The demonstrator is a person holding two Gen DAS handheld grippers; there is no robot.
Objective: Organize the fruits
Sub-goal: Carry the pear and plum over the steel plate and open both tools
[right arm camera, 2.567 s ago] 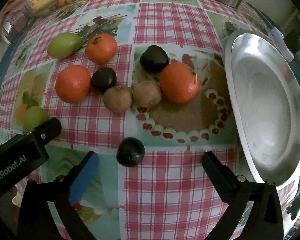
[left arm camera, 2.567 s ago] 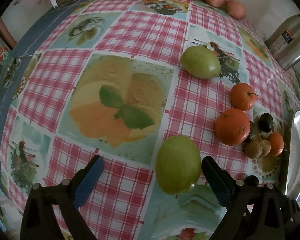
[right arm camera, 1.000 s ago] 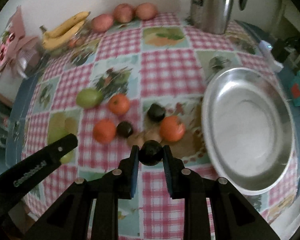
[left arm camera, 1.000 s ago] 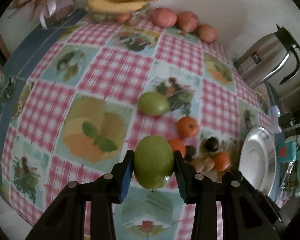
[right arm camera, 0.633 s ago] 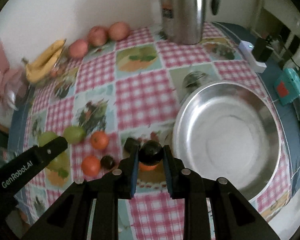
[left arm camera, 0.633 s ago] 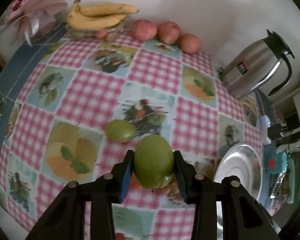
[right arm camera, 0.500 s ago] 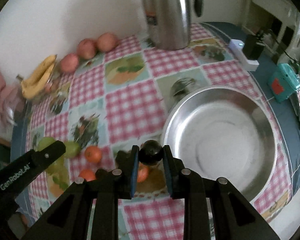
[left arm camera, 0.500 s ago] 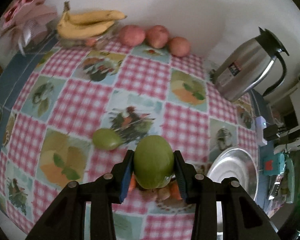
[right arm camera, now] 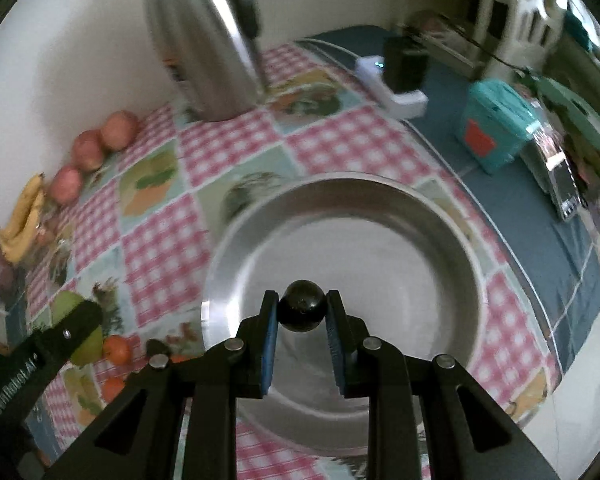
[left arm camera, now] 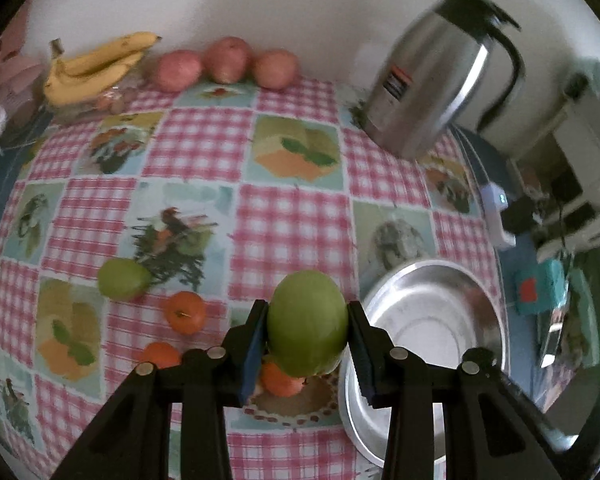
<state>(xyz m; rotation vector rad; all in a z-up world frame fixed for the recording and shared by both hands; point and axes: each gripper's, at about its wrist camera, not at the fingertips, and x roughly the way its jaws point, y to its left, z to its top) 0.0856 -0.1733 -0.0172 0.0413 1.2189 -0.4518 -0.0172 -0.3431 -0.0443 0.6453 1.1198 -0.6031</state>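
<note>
My left gripper [left arm camera: 307, 334] is shut on a large green fruit [left arm camera: 307, 320], held above the table just left of the silver plate [left arm camera: 432, 312]. My right gripper [right arm camera: 302, 322] is shut on a small dark round fruit [right arm camera: 302, 310], held over the silver plate [right arm camera: 380, 248]. On the cloth lie a second green fruit [left arm camera: 120, 279] and oranges [left arm camera: 185, 312], one partly hidden under the held fruit. The left gripper and its green fruit [right arm camera: 70, 304] also show at the left of the right wrist view.
A steel thermos jug [left arm camera: 432, 92] stands at the back right. Bananas [left arm camera: 92, 66] and three red apples [left arm camera: 224, 60] line the wall. A white charger [right arm camera: 392, 88], a teal box [right arm camera: 496, 128] and a phone [right arm camera: 566, 192] lie right of the plate.
Both grippers closed on their fruits, lifted them off the table and carried them to the right. The right one now hangs over the plate, the left one beside its rim.
</note>
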